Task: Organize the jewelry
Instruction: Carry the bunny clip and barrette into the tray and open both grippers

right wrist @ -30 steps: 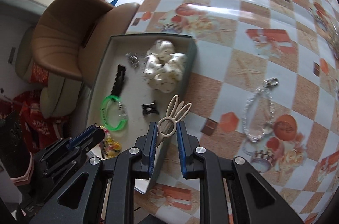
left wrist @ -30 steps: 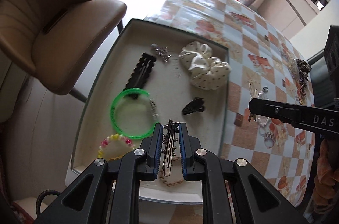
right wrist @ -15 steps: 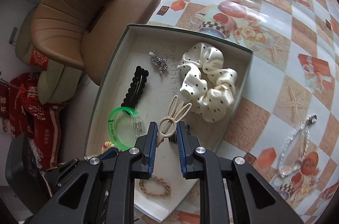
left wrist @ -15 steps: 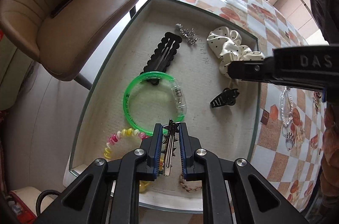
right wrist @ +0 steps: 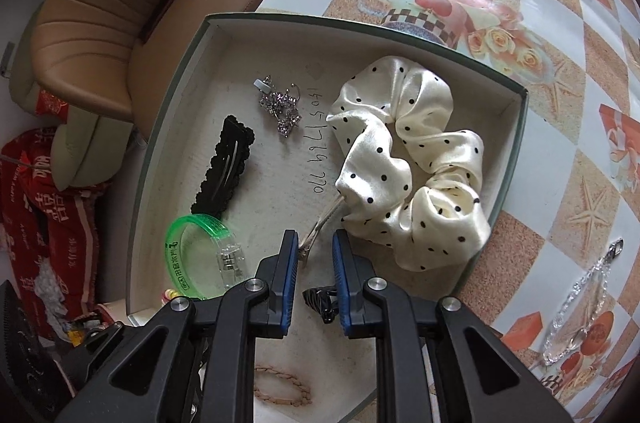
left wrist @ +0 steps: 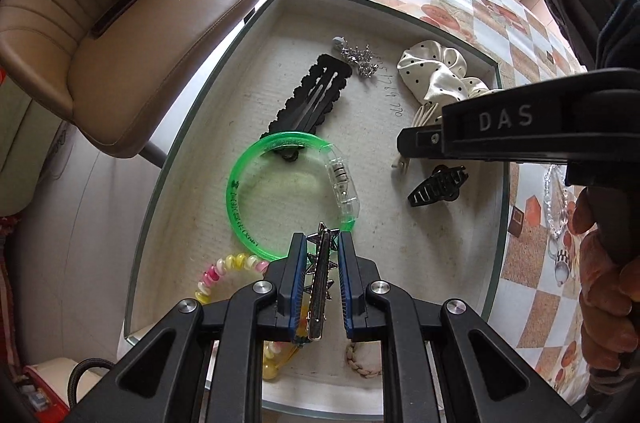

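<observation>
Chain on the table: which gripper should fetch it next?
Probably the right gripper: it is open, and the chain lies on its side of the tray. The left gripper is shut on a star clip.

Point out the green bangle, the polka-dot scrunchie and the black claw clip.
green bangle (left wrist: 240, 199): left wrist view, left side of the ring.
polka-dot scrunchie (right wrist: 436, 151): right wrist view, satin fold.
black claw clip (left wrist: 436, 183): left wrist view, toothed body.

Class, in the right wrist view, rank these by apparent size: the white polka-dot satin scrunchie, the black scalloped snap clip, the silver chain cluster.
1. White polka-dot satin scrunchie
2. Black scalloped snap clip
3. Silver chain cluster
</observation>
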### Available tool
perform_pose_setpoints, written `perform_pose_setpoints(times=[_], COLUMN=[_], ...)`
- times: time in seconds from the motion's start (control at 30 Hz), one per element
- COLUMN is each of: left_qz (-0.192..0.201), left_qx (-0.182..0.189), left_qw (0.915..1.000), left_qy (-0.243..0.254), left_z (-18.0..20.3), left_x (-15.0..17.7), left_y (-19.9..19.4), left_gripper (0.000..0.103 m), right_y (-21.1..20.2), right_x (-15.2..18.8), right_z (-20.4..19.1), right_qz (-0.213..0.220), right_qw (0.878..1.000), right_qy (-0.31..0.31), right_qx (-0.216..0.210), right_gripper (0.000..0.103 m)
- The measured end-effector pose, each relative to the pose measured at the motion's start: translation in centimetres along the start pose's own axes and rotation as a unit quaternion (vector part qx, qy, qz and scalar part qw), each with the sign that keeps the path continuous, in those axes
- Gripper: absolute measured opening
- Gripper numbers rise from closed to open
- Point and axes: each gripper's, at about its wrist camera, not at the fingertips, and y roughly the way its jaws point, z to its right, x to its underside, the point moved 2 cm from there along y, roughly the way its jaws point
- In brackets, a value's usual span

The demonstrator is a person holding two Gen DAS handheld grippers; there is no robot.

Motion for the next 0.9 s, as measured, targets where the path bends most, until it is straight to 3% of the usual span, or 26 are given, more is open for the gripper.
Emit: perform_pose_setpoints(times=[0.33,0.43,0.9], left_qz=[0.002,0.004,0.0], left_qx=[-0.008,-0.01,-0.019], left_qw=[1.0,0.9999,0.9998], left_qy=[0.004,0.002,-0.005], left_z=[0.0,0.2,-0.1], left_x=[-0.2,-0.3,0.8], left_y=[-0.9,-1.4,-4.4], left_gripper=[0.018,0.019,0.019], right_y=[-0.4,-1.3,-5.8], right_x=[-0.1,0.0,3.6], right_z=[-0.8,-0.3,-0.3], right_qz=[0.0,0.003,0.013], right_qw=[1.0,1.0,1.0], right_qy=[0.001,0.003,0.015], right_qx=[-0.01,-0.016,-0.015], right_gripper=[0.021,0.03,0.049])
